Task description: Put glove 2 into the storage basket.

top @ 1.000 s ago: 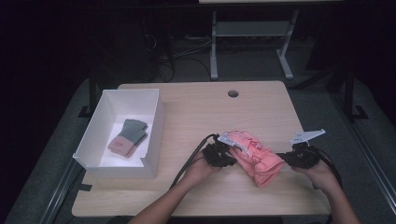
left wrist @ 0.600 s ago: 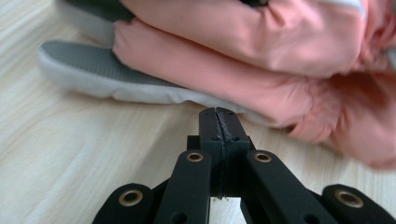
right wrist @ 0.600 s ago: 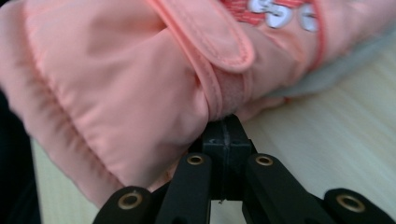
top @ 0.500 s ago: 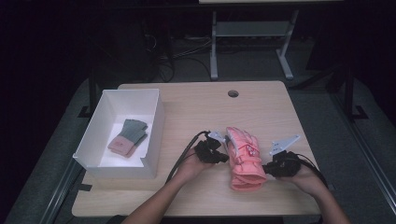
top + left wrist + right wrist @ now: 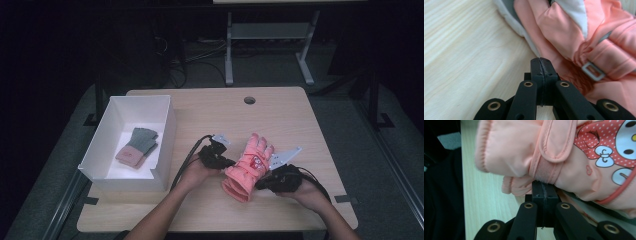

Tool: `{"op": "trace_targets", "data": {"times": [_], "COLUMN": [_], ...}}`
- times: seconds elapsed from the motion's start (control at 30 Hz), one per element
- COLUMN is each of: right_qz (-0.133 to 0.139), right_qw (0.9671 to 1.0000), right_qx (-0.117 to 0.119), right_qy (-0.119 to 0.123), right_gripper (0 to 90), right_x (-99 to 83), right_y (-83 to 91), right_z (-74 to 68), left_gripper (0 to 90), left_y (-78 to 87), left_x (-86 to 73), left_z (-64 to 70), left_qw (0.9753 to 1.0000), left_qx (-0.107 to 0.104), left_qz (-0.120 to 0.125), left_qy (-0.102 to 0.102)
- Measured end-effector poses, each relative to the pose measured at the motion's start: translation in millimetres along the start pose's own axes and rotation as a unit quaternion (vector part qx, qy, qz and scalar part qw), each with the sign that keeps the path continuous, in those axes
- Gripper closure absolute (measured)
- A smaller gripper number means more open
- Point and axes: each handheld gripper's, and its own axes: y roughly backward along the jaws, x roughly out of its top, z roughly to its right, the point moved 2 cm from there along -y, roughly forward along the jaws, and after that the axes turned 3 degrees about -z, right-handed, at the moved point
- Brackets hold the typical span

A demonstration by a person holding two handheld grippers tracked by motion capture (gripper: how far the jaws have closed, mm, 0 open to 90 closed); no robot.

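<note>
Pink glove (image 5: 248, 167) lies between both grippers

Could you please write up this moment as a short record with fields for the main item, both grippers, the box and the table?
main item: pink glove, lying on the table, fingers pointing away from the person
left gripper: jaws together, at the glove's left edge; a grip on fabric cannot be told
right gripper: jaws together, at the glove's cuff strap; grip unclear
box: white box on the table's left side, holding a grey and pink glove
table: light wooden table with a round hole near its far edge
</note>
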Motion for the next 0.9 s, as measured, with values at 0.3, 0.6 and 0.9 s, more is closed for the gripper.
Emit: {"op": "trace_targets", "data": {"times": [0.3, 0.6, 0.9], "right_qz": [0.033, 0.093, 0.051], "right_qw": [0.9992, 0.9884, 0.988], "right_qx": [-0.022, -0.11, -0.13], "right_qy": [-0.012, -0.048, -0.067], "right_gripper": [90.0, 90.0, 90.0], "right_x": [-6.1, 3.0, 2.2], "right_y": [35.3, 44.0, 16.1], "right_z": [-2.5, 15.8, 27.4], "left_gripper": [89.8, 89.8, 89.7], "left_y": [24.8, 50.6, 59.5], "left_x": [-3.4, -4.4, -4.6], "left_z": [-8.3, -11.4, -15.4], "left_qw": [0.9998, 0.9992, 0.9989], "left_qx": [0.015, 0.019, 0.019], "left_qz": [0.008, 0.025, 0.031], "left_qy": [0.011, 0.025, 0.032]}}
